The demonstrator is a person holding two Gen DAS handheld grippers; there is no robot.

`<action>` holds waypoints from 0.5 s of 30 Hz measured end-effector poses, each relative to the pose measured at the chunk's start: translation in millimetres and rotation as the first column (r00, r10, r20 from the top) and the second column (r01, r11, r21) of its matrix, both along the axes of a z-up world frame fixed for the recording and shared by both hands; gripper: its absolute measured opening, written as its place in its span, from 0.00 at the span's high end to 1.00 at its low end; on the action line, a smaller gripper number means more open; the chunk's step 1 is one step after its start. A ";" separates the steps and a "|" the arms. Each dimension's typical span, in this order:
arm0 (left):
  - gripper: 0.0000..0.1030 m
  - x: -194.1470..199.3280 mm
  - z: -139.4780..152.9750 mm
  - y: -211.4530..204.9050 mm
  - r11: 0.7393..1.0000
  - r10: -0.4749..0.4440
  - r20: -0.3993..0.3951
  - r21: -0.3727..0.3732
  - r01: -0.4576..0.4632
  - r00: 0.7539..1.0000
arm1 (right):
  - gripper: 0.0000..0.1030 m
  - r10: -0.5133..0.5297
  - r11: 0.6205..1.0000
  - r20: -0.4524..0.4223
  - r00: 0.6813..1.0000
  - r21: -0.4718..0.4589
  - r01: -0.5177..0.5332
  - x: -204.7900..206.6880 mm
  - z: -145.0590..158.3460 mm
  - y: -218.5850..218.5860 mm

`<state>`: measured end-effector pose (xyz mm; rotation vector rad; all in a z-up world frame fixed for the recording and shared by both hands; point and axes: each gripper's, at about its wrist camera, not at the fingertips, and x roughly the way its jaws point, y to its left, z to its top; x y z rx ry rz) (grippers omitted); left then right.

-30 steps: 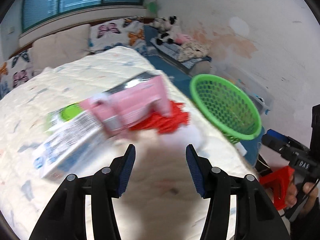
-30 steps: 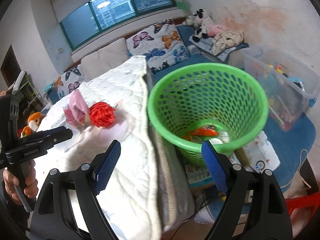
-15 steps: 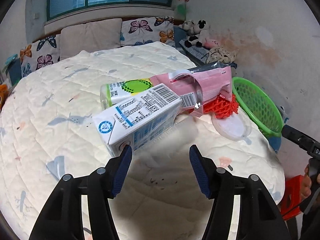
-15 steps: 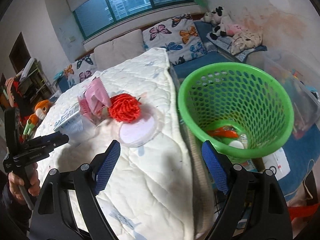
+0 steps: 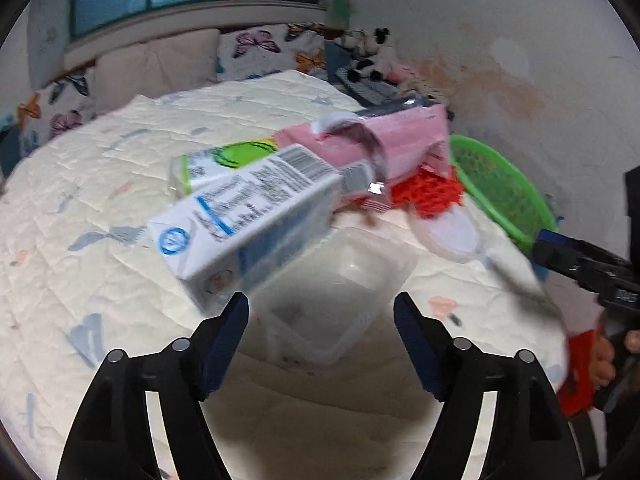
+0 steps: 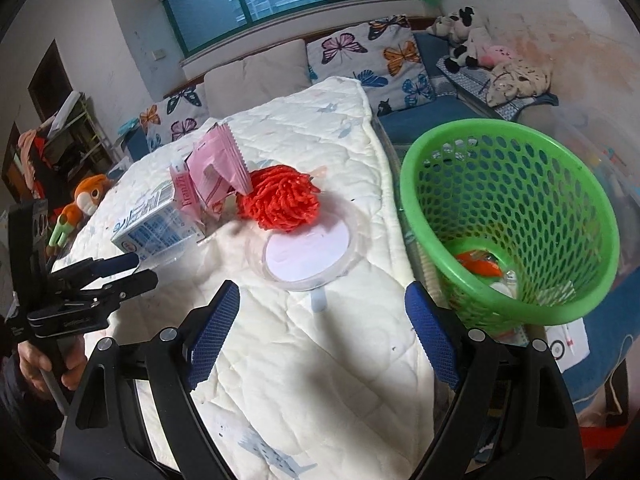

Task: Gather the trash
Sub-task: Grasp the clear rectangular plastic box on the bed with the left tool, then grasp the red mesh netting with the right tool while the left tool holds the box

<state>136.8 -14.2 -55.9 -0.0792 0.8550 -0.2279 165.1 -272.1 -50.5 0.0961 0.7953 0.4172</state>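
So I've got the left claw (image 5: pixel 321 322) spread wide and parked right in front of a clear plastic tub (image 5: pixel 334 292) on the bed (image 5: pixel 100 208), nothing pinched yet. The tub sits open side up, one corner aimed back at me, so its walls fall roughly between the pads, which I reckon is why I've lined up here. The milk carton (image 5: pixel 244 222) lies on its side just beside the tub's left wall, maybe touching, long axis running from near-left up toward the far right, folded end facing my way. Behind it there's a green-label bottle (image 5: pixel 216 162) and a pink wrapper (image 5: pixel 384 140), both lying along about the same diagonal, with a red mesh ball (image 6: pixel 282 196) and a round clear lid (image 6: pixel 306 254) past them.

Right claw (image 6: pixel 322 320) is also wide open and holding nothing, hovering over the bed edge next to the green basket (image 6: pixel 508 224), which stands on the floor beside the bed with a few bits already in the bottom. Handy spot for dropping stuff in, I'd guess
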 end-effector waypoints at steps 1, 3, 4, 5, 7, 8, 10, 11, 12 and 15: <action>0.28 -0.8 -0.1 -0.9 1.000 -0.003 0.002 0.008 0.003 1.000 | 0.18 0.003 1.000 0.000 1.000 0.000 -0.003 0.3 -0.2 0.8; 0.27 -0.9 -0.8 -1.0 1.000 0.000 0.011 0.026 0.000 1.000 | 0.18 0.006 1.000 -0.003 1.000 -0.001 -0.006 1.3 -0.8 1.8; 0.24 0.2 -1.3 0.7 1.000 0.003 0.009 0.020 -0.003 1.000 | 0.18 0.007 1.000 -0.004 1.000 0.001 -0.007 1.4 -0.9 2.0; 0.21 1.6 -2.5 2.9 1.000 0.003 0.001 0.005 -0.003 1.000 | 0.18 0.008 1.000 -0.006 1.000 0.002 -0.008 2.3 -0.9 2.5; 0.18 3.6 -3.8 5.5 1.000 -0.010 -0.005 -0.020 0.010 1.000 | 0.17 0.009 1.000 -0.007 1.000 0.002 -0.009 2.9 -1.7 4.0; 0.17 4.9 -4.7 6.3 1.000 -0.013 -0.005 -0.026 0.013 1.000 | 0.17 0.011 1.000 -0.009 1.000 0.002 -0.011 3.3 -2.3 4.7; 0.16 7.1 -5.8 6.6 0.999 -0.032 -0.008 -0.041 0.031 0.999 | 0.17 0.013 1.000 -0.010 1.000 0.003 -0.013 3.7 -3.0 5.6; 0.16 8.5 -6.9 6.3 0.997 -0.043 -0.015 -0.057 0.042 0.999 | 0.17 0.015 1.000 -0.011 1.000 0.003 -0.015 4.4 -3.1 6.4; 0.16 9.2 -7.3 5.4 0.996 -0.056 -0.017 -0.071 0.054 0.998 | 0.16 0.017 1.000 -0.012 1.000 0.002 -0.017 4.7 -3.2 6.7; 0.16 8.2 -6.5 -1.0 0.990 -0.104 -0.018 -0.096 0.102 0.994 | 0.16 0.019 1.000 -0.011 1.000 -0.009 -0.019 6.3 -3.3 7.3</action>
